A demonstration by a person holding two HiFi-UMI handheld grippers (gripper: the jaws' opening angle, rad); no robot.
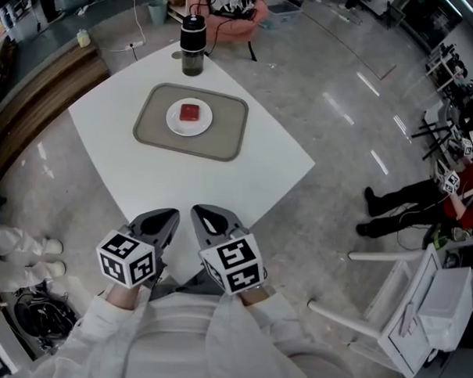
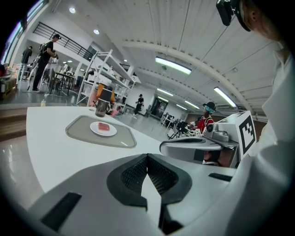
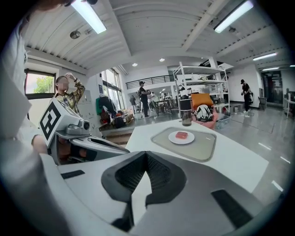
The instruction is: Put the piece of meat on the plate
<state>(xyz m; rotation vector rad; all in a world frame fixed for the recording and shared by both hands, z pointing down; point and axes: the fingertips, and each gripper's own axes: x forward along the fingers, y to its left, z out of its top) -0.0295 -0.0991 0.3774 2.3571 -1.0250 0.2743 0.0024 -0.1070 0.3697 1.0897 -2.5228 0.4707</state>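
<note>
Meat (image 1: 190, 112) lies on a plate (image 1: 175, 122) on a tray (image 1: 223, 141); left gripper (image 1: 169, 217) and right gripper (image 1: 202, 215) hover at the desk (image 1: 221, 184) edge, jaws closed, empty.

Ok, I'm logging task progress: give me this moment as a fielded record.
item: red square piece of meat
resting on: round white plate
under it: grey rectangular tray on white table
also there: dark cylindrical bottle, table's far corner, off the tray
left gripper: shut, empty, at near table corner
right gripper: shut, empty, beside the left
task: looks done
</note>
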